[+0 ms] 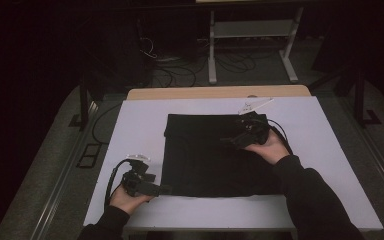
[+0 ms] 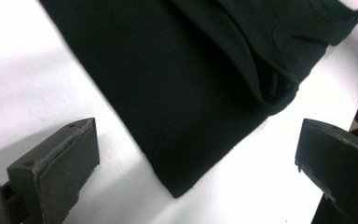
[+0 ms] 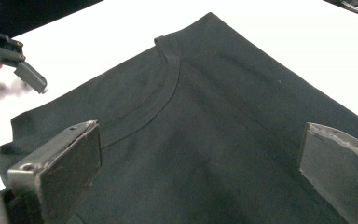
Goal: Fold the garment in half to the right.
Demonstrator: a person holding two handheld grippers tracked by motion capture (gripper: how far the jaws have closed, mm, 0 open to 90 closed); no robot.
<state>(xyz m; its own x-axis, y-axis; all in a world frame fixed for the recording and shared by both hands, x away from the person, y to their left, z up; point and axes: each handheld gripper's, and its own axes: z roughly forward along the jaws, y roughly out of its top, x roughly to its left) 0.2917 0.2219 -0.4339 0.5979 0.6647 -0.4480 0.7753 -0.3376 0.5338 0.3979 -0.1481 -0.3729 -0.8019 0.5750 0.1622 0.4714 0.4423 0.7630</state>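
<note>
Left tongs (image 1: 166, 189) wide open beside black shirt (image 1: 205, 160).

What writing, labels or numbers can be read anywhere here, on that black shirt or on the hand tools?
None: no word, number or sign can be read.
black shirt: plain cloth and a plain neckband, with no print or tag in sight.
left gripper and right gripper: bare black jaws, no markings.
white table cover: blank.
</note>
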